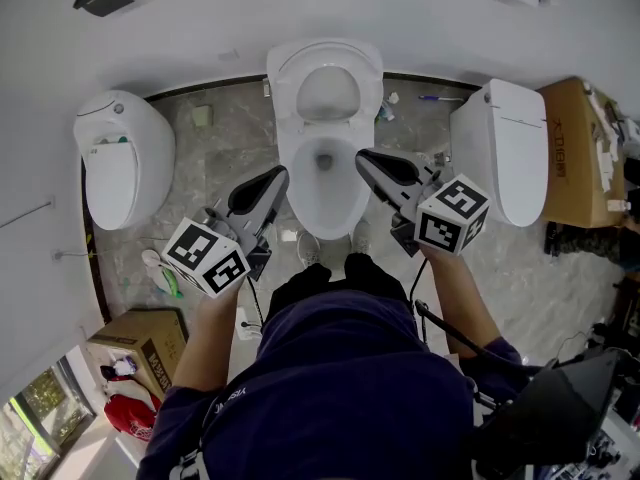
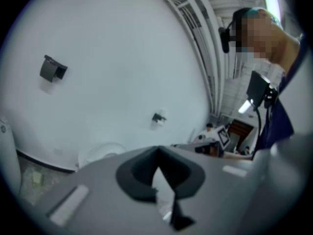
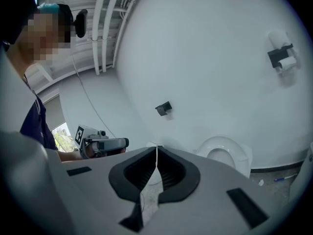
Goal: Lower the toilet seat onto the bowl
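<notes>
Toilet bowl (image 1: 322,208) stands mid-floor vs the back wall (image 1: 420,18), seat (image 1: 345,68) up behind it. My L gripper (image 1: 275,180) hangs by the bowl's left rim, R gripper (image 1: 366,160) by its right. 2nd toilet (image 1: 120,158) stands left, 3rd toilet (image 1: 505,148) right, cardboard box (image 1: 575,148) beyond it.

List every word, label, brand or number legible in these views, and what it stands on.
None reads for certain.
Cardboard box at the far right: dark sideways print, too small to read.
Shirt lettering: pale, too blurred to read.
Marker cubes: square codes only, no letters.
</notes>
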The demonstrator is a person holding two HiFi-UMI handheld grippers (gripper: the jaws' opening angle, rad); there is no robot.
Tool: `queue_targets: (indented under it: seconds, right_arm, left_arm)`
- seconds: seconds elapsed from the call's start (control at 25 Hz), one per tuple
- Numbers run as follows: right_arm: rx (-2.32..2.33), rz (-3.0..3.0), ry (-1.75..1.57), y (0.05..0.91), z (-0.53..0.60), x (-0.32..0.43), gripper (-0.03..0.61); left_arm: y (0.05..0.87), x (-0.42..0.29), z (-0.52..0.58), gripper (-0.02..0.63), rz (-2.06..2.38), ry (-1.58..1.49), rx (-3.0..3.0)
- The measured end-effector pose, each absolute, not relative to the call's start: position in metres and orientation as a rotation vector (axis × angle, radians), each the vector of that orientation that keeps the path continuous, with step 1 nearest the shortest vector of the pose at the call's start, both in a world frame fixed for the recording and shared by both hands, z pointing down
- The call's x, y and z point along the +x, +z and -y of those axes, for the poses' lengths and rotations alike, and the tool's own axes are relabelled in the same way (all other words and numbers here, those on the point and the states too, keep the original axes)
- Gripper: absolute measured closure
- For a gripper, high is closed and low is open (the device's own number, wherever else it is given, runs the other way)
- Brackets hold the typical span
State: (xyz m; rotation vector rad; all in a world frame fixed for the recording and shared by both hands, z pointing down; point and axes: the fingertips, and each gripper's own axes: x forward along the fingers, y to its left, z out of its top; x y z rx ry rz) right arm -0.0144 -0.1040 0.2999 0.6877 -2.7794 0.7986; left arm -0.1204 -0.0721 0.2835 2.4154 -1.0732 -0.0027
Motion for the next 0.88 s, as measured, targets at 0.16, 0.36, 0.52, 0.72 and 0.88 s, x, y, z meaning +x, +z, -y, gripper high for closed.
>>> queue_targets:
  seconds: [0.16,0.36,0.52,0.72,0.88]
  right_arm:
    - [0.610,2.780,0.817,0.312,0.134,0.001,0.571]
    - [0.565,2.764,0.790,0.333,0.178,0.017,0.571]
    - [0.562,2.725,0.753,0.360,0.210,0.025,0.571]
    - [0.558,2.665,0.763,0.401,0.245,0.031,0.569]
    - [0.594,2.620,0.747,0.437,0.278,0.030,0.557]
  left_arm:
    - [0.291,-0.109,0.089,0.611,1.132,0.012,2.363]
    - [0.305,-0.094,0.102,0.611,1.185,0.034,2.314]
    - [0.315,-0.086,0.107,0.611,1.213,0.052,2.278]
    - [0.326,-0.078,0.106,0.611,1.241,0.091,2.238]
    - [0.337,-0.078,0.104,0.611,1.255,0.111,2.201]
